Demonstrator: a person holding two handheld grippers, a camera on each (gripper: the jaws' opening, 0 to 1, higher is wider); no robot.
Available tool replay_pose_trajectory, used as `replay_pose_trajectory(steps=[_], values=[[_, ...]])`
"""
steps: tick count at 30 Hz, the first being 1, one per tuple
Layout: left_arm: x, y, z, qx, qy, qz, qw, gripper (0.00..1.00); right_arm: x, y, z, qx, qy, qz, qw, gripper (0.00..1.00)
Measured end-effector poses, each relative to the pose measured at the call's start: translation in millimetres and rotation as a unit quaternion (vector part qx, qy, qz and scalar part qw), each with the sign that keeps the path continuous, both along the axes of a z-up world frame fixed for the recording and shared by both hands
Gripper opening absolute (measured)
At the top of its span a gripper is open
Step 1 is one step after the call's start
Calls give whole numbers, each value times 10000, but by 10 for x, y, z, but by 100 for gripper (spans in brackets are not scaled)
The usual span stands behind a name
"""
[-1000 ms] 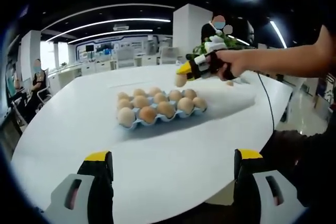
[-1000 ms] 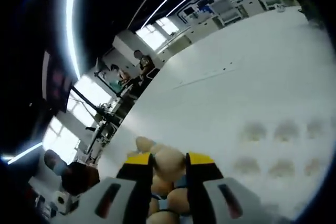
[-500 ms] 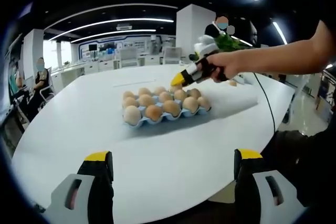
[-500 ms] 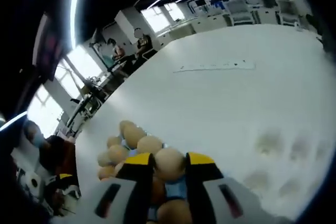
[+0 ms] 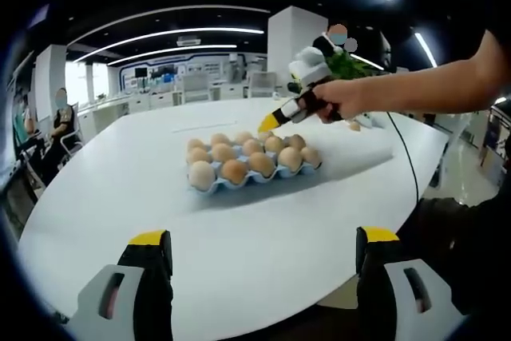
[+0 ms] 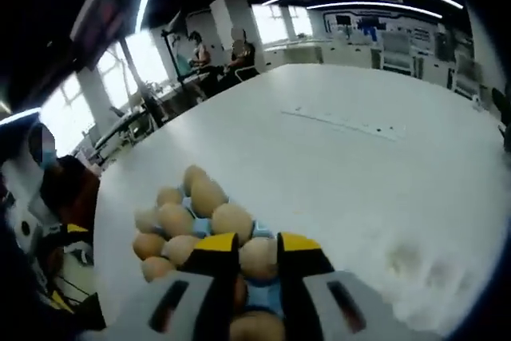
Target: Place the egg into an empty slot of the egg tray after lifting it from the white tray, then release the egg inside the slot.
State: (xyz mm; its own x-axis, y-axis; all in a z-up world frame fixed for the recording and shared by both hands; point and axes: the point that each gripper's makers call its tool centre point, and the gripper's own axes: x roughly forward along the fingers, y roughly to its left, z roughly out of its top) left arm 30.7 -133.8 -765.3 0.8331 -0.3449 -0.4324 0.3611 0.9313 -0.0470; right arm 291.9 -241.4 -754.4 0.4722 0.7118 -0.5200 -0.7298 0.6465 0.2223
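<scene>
The light blue egg tray (image 5: 209,188) lies mid-table with several brown eggs in it. My right gripper (image 5: 269,123), held by a hand, hovers over the tray's far row. In the right gripper view, the right gripper (image 6: 254,247) is shut on a brown egg (image 6: 257,261) held just above the egg tray (image 6: 199,226), with other eggs ahead and to the left. My left gripper (image 5: 263,237) stands open and empty near the table's front edge. The white tray (image 5: 359,148) sits right of the egg tray, its dimples (image 6: 406,258) faint.
The big white oval table (image 5: 120,173) stretches far to the left and behind. A black cable (image 5: 403,157) hangs from the right gripper over the table's right edge. A green plant (image 5: 347,65) stands behind the hand. People sit at the far left (image 5: 57,121).
The right gripper carried the egg leftward from beside the tray to above its far row and tilted down towards it. The left gripper has barely moved.
</scene>
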Motion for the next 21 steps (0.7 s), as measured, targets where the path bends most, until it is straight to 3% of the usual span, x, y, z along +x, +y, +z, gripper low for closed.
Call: replay_pose_trajectory(steps=[3, 10, 14, 17, 21], values=[[-32, -9, -16, -14, 10, 8, 10000, 97, -50, -28, 106, 128, -106, 70, 9998, 19], [-62, -81, -24, -12, 2, -59, 10000, 97, -218, -116, 66, 178, -198, 308, 9992, 19], [-37, -210, -57, -12, 41, -193, 9998, 97, -320, -362, 166, 235, -513, 469, 9973, 19], [-7, -281, -37, -11, 19, -288, 9996, 98, -355, -564, 317, 586, -624, 388, 9956, 19], [49, -335, -18, -54, -7, -344, 9994, 98, -413, -860, 401, 553, -834, 309, 9945, 20]])
